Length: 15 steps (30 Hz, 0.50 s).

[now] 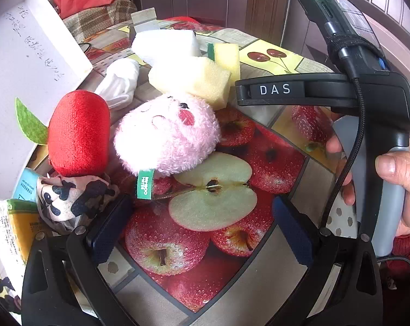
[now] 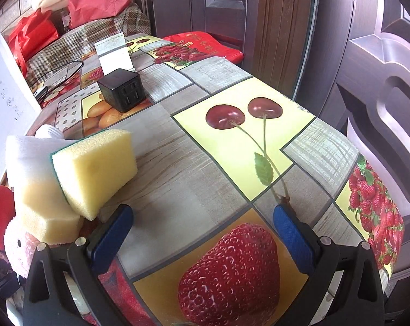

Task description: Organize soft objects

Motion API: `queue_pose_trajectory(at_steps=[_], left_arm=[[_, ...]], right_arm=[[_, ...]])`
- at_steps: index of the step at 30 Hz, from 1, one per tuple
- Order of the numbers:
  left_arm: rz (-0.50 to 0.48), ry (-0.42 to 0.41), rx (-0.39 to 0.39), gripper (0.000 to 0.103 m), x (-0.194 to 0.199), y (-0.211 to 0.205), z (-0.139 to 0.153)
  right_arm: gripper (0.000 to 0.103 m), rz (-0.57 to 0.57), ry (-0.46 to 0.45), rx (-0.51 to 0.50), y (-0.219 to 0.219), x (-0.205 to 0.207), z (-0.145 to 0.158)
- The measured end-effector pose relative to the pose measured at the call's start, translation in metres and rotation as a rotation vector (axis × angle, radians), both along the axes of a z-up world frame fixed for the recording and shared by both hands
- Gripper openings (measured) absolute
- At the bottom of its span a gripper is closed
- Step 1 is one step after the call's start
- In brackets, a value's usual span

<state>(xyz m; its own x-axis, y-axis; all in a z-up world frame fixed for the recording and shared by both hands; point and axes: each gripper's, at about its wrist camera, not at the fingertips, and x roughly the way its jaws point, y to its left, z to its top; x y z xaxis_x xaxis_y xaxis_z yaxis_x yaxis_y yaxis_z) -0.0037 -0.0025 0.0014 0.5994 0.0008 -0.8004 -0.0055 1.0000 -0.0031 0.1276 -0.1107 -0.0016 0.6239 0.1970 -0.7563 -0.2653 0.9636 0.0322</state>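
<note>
In the left wrist view a pink plush toy [image 1: 168, 133], a red plush apple [image 1: 78, 133], a panda-print cloth [image 1: 69, 198], a white cloth [image 1: 122, 84], yellow sponges [image 1: 194, 80] and a white sponge [image 1: 164, 43] lie bunched on the fruit-print table [image 1: 286, 168]. My left gripper [image 1: 202, 228] is open and empty just in front of the pink toy. My right gripper [image 2: 202, 233] is open and empty over the table; its body [image 1: 368, 89] shows at right in the left wrist view. A yellow sponge [image 2: 96, 168] lies left of it.
A white box [image 1: 28, 62] stands at the left. Packets [image 1: 14, 217] lie at the lower left. A black charger cube [image 2: 122, 89] and a white card [image 2: 113, 54] sit at the table's far side. The table edge [image 2: 376, 190] runs along the right, by wooden doors.
</note>
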Motion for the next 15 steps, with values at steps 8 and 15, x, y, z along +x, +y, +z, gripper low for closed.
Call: queue_pose_trajectory(at_steps=[8,15], left_arm=[[-0.001,0.0,0.001,0.102,0.0023,-0.0015,-0.0002],[0.0,0.001,0.001,0.102,0.0052,-0.0019,-0.0002]], right_arm=[[0.103,0.0,0.0,-0.001,0.0003,0.0001,0.0001],[0.103,0.0,0.0,-0.001,0.0,0.0002,0.0001]])
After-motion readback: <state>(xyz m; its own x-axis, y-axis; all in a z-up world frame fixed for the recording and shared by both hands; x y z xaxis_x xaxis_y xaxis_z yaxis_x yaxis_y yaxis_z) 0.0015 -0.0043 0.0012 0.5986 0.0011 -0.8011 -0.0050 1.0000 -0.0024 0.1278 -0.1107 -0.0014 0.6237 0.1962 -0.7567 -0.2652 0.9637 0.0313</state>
